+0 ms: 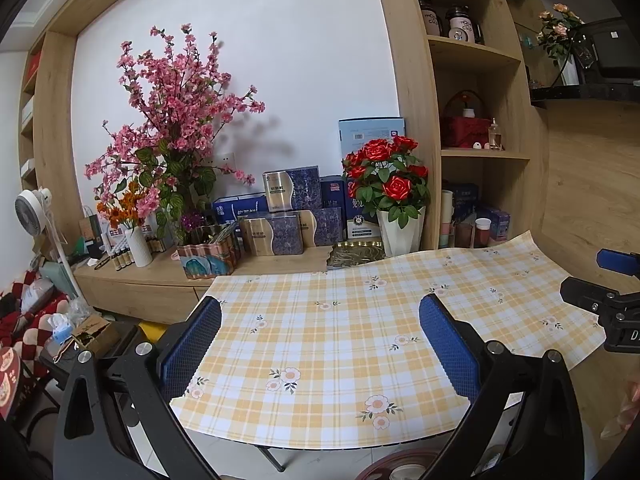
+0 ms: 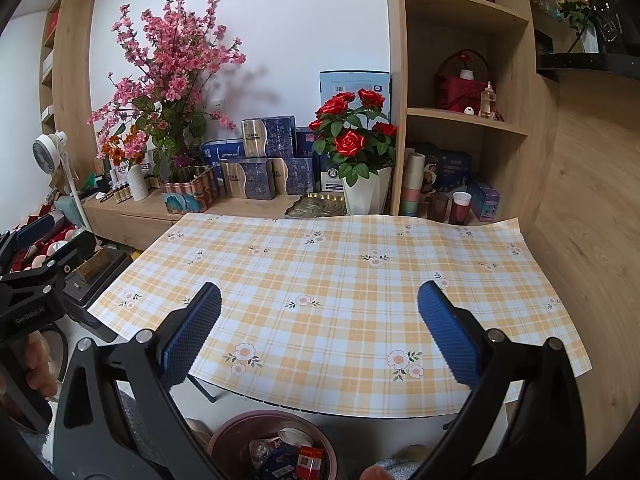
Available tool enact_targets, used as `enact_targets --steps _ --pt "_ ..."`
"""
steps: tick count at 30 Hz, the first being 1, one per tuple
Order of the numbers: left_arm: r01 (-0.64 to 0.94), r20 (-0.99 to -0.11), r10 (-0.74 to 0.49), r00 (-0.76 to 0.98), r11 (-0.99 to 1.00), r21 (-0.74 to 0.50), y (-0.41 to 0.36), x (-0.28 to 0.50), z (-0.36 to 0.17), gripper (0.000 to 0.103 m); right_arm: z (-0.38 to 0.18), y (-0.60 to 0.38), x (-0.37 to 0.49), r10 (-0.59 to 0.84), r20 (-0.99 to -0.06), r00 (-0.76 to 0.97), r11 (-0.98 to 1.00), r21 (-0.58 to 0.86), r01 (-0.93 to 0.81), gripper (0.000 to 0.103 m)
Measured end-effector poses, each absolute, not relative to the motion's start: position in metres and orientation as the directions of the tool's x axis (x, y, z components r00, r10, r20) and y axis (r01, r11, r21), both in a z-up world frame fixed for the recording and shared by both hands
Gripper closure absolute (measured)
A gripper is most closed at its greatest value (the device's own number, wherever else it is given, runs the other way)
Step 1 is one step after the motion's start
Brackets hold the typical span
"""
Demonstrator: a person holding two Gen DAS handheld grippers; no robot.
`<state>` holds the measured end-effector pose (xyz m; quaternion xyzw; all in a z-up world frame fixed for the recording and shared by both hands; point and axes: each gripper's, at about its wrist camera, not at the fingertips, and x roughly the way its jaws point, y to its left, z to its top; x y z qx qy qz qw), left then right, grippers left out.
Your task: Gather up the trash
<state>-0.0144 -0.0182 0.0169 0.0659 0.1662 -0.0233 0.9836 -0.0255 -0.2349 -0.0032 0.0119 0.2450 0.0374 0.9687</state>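
Trash [image 2: 288,456] in basin [image 2: 224,432] below table [image 2: 340,280]; both tongs agape, empty.

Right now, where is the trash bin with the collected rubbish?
In the right wrist view, the round pinkish bin sits on the floor at bottom centre, just below the near edge of the checked tablecloth, holding wrappers and a red packet.

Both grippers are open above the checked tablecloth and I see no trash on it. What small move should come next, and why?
Probably withdraw both grippers and finish. The left gripper and right gripper are open and hold nothing, the checked tablecloth shows no litter, and the bin below the table edge already contains wrappers and a red packet. Nothing visible is left to pick up.
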Motion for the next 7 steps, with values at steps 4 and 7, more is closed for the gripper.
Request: enact_targets --steps 4,7 --pt "0.058 -0.328 -0.013 0.945 0.99 0.129 -0.0175 -0.0153 0.0165 0.006 -0.003 -0.2352 -0.0254 0.078 -0.473 0.878 0.997 0.039 -0.068 0.006" --pt "0.054 -0.33 -0.008 0.944 0.99 0.13 -0.017 -0.016 0.016 0.006 -0.0027 -0.2353 -0.0254 0.08 -0.473 0.878 0.997 0.04 -0.07 0.006"
